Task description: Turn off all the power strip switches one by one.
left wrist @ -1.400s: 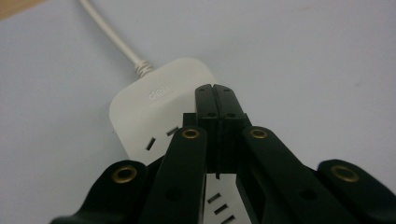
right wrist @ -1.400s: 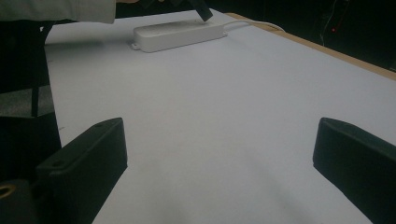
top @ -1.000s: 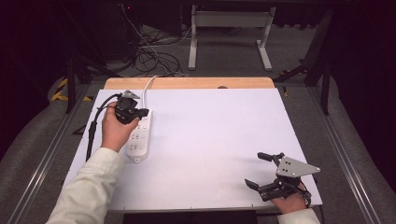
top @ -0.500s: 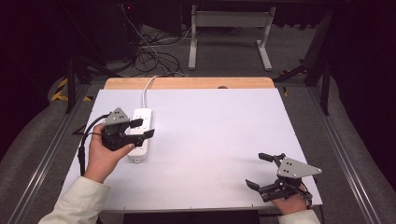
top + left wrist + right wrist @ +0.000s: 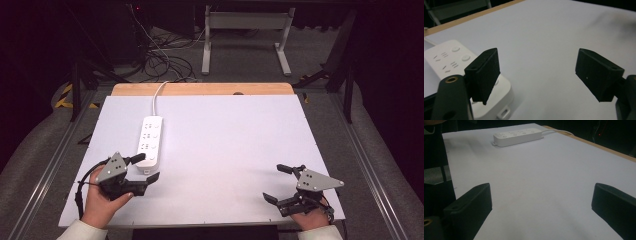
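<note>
L gripper (image 5: 147,169) pulled back off power strip (image 5: 150,141) toward near edge of table (image 5: 225,130), now at strip's near end; jaws have just been opening, now wide apart, nothing between. Looks like release + retreat.
Strip lies flat, left-centre of table, long axis running away from person, cable (image 5: 158,92) off far edge, so likely parked.
R gripper (image 5: 282,183) well right of strip, near edge, jaws apart, empty, idle.
Hidden: L upper jaw overlaps strip's near corner, contact unclear. Cable end lost in floor clutter. Socket details too small to read.
</note>
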A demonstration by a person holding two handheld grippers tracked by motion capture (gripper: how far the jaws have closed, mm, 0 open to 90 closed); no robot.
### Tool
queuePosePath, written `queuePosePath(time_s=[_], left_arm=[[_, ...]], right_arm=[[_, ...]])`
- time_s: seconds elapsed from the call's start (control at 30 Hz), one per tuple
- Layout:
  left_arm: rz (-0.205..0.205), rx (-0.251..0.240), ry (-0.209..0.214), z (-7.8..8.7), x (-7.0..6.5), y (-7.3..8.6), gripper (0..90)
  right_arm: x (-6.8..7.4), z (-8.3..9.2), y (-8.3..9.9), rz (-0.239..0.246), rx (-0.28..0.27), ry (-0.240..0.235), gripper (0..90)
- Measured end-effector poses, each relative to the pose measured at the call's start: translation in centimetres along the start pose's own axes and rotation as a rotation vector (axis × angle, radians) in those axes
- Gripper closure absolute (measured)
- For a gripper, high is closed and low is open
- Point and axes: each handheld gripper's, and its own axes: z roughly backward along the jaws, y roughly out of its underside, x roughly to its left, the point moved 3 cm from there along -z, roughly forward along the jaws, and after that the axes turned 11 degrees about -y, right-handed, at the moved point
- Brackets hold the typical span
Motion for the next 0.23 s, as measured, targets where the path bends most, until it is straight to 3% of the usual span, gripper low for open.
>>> queuePosePath(time_s=[0.1,0.23], left_arm=[[-0.02,-0.005,-0.01,0.5,-0.3,1.2,17.4],[0.005,-0.005,0.017,1.0,-0.4,1.9,15.6]], right_arm=[[0.0,0.0,0.0,0.0,0.001,0.001,3.5],[0.0,0.0,0.0,0.0,0.003,-0.001,3.5]])
